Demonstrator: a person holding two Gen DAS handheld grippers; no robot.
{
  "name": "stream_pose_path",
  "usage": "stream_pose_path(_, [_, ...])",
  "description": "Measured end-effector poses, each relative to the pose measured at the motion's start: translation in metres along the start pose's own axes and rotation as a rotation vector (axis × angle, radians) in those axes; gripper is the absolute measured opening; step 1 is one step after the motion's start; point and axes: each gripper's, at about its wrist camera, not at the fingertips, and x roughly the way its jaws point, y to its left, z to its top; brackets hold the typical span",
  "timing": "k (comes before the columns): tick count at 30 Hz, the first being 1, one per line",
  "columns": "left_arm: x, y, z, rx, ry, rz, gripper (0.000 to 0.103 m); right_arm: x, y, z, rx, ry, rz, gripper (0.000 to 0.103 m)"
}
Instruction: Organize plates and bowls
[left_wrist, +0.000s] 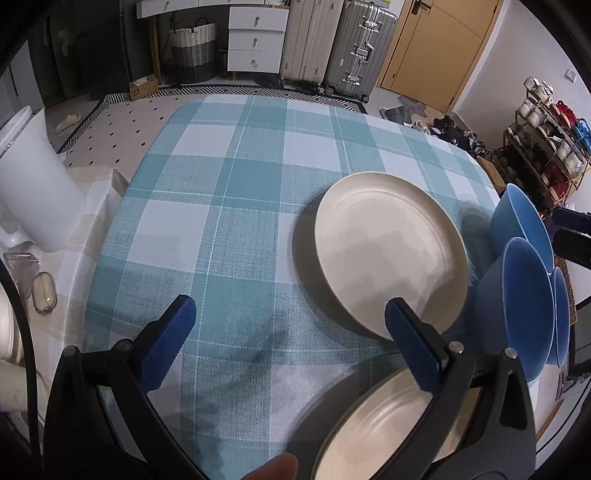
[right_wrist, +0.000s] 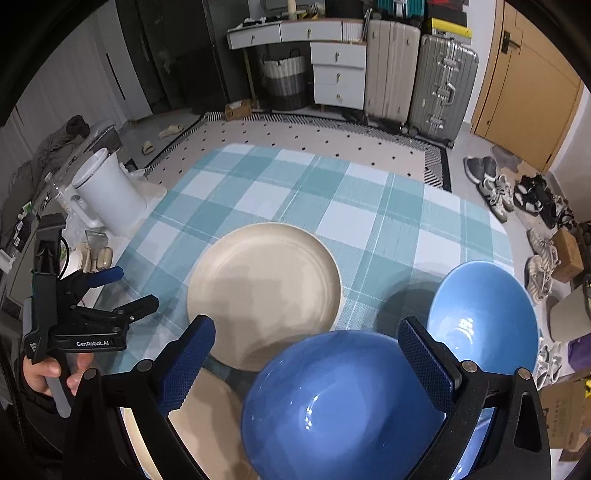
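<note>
Checked blue-and-white cloth (right_wrist: 369, 206) is covering the table, and behind it a room is showing with suitcases, white drawers and shoes on the floor.

Both claws are hanging over the table with nothing in them. The left claw (left_wrist: 290, 345) is standing wide open above bare cloth. The right claw (right_wrist: 306, 365) is wide open too, hovering over the near round shiny blue bowl (right_wrist: 343, 406), which is sitting right under and between its two blue fingers (right_wrist: 188, 365). I think it is lining up to grab this bowl by the rim.

Two round cream plates are lying flat on the cloth. The far cream plate (right_wrist: 264, 295) is sitting just ahead of the right claw. The near cream plate (left_wrist: 384, 424) is lying under the left claw's right finger.

Blue bowls are sitting to the right of the plates. The far blue bowl (right_wrist: 484, 317) is resting just past the right claw's right finger. The left view seems to be showing a third blue rim (left_wrist: 563, 317) (I cannot tell for sure, it is squashed at the edge).

So I am counting two plates and at least two bowls. Nothing is stacked yet, so the tidying looks to be only starting.
</note>
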Motion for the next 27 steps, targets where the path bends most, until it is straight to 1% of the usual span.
stream_pose_path(17, [0.038,-0.003,0.011,-0.007,0.051,-0.004,0.102,0.065,-0.013,0.021,-0.008,0.131,0.001,0.101])
stream_pose_path(21, [0.046,-0.002,0.012,-0.015,0.064,-0.034,0.102,0.079,-0.015,0.024,-0.019,0.166,0.002,0.099])
stream_pose_path(23, [0.048,-0.004,0.012,-0.008,0.067,-0.039,0.1,0.085,-0.016,0.025,-0.021,0.18,0.008,0.098])
stream_pose_path(25, [0.051,-0.007,0.012,0.007,0.071,-0.048,0.093,0.091,-0.016,0.025,-0.021,0.194,0.009,0.096])
stream_pose_path(27, [0.055,-0.01,0.012,0.019,0.081,-0.05,0.087,0.1,-0.016,0.026,-0.029,0.215,0.004,0.091])
